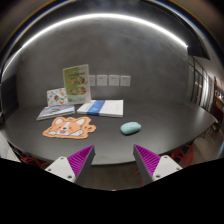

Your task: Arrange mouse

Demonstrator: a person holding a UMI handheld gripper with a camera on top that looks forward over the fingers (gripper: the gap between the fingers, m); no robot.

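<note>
A pale teal mouse (pixel 131 127) lies on the dark grey table (pixel 160 125), beyond my fingers and a little right of the gap between them. An orange dog-shaped mouse pad (pixel 69 126) lies to its left, beyond my left finger. My gripper (pixel 112 158) is open and empty, its purple pads (pixel 82 157) spread wide above the table's near edge, well short of the mouse.
A white and blue book (pixel 102 107) lies behind the mouse. A green picture card (pixel 77 84) stands upright at the back with a smaller card (pixel 57 98) and a flat booklet (pixel 55 111). A wall with sockets (pixel 107 79) rises behind the table.
</note>
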